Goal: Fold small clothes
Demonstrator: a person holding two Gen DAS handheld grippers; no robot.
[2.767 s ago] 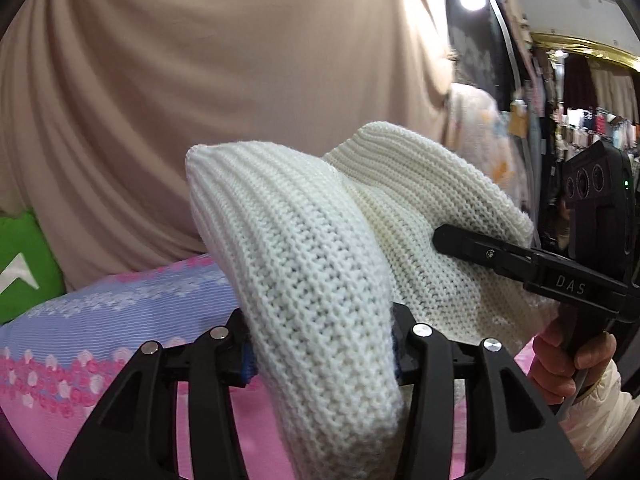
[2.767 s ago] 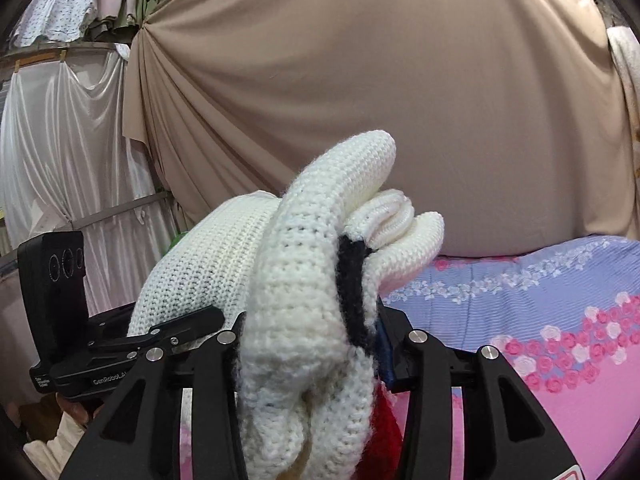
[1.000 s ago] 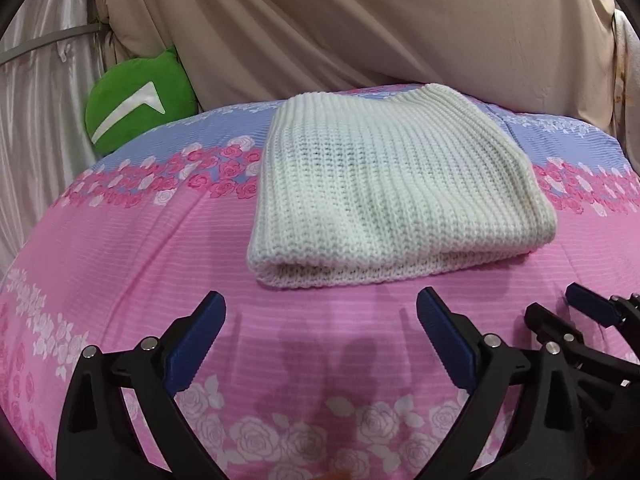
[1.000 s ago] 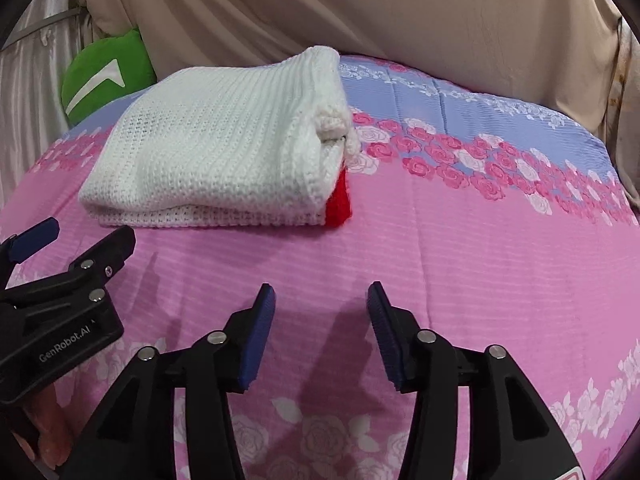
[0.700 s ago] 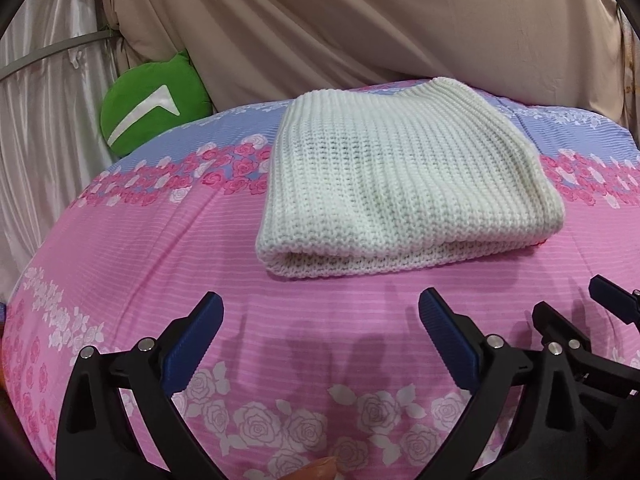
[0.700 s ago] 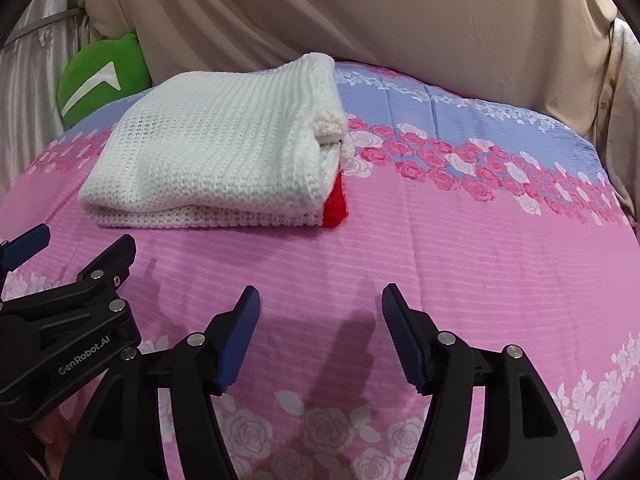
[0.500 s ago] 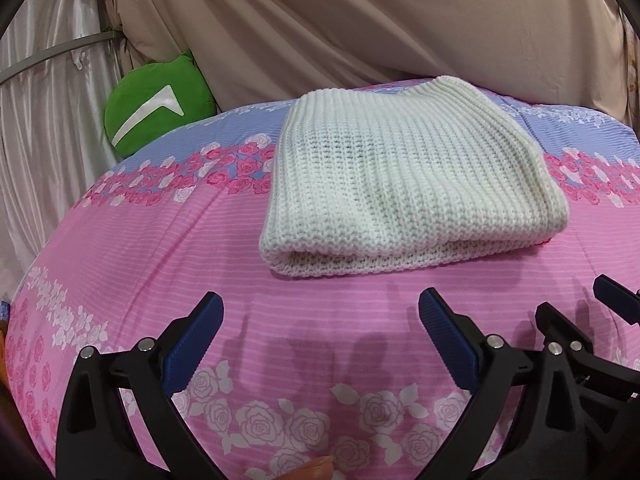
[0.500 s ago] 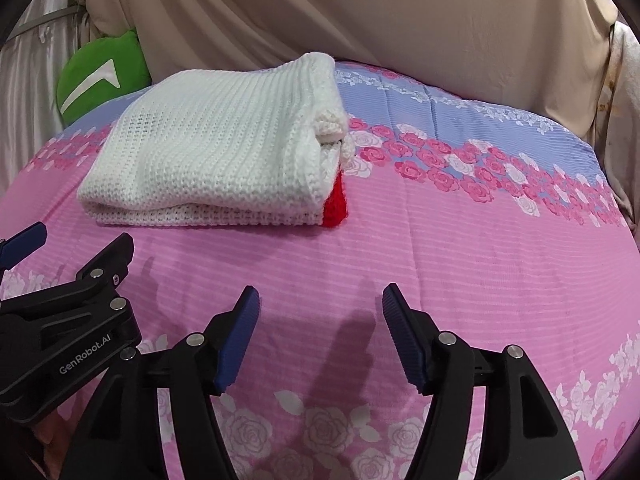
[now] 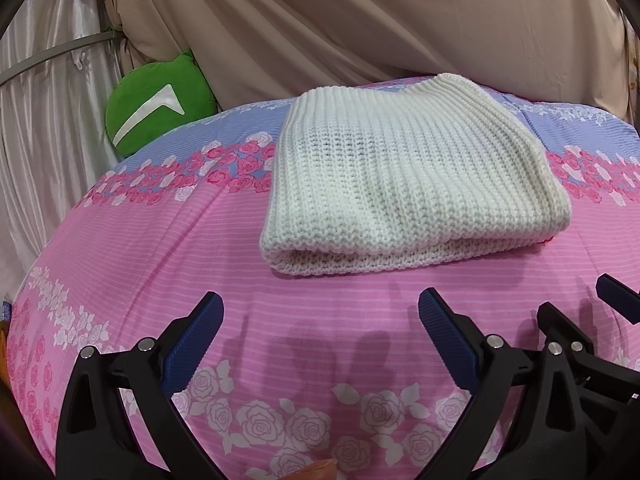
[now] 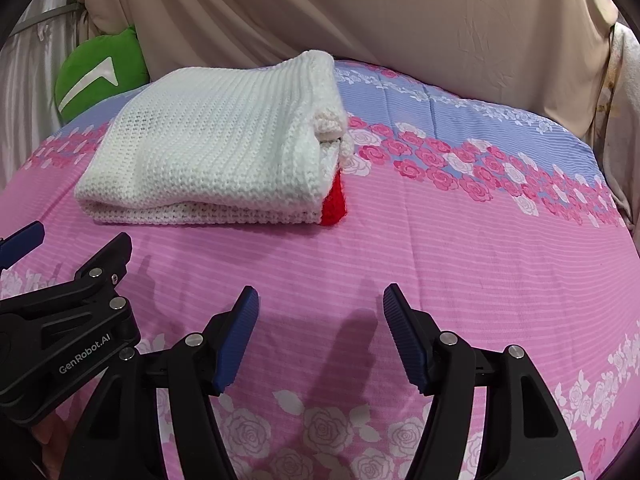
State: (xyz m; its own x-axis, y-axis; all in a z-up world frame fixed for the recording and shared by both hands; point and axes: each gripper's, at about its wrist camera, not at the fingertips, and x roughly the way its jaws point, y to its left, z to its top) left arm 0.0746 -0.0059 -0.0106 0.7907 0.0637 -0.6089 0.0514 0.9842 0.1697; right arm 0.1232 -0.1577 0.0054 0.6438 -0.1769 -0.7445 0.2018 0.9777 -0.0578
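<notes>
A folded white knit sweater (image 9: 404,176) lies flat on the pink rose-print bed cover (image 9: 160,248); it also shows in the right wrist view (image 10: 216,148) with a red patch (image 10: 334,200) at its right edge. My left gripper (image 9: 320,312) is open and empty, held back from the sweater's near fold. My right gripper (image 10: 318,304) is open and empty, to the near right of the sweater. Each gripper shows at the edge of the other's view.
A green cushion (image 9: 156,108) sits at the back left of the bed, also seen in the right wrist view (image 10: 96,72). Beige curtain (image 9: 360,20) hangs behind the bed. A silvery curtain and rail stand at the far left.
Both grippers let go of the sweater, which now lies folded on the bed, and drew back open. In the last second the right jaws widened a little.
</notes>
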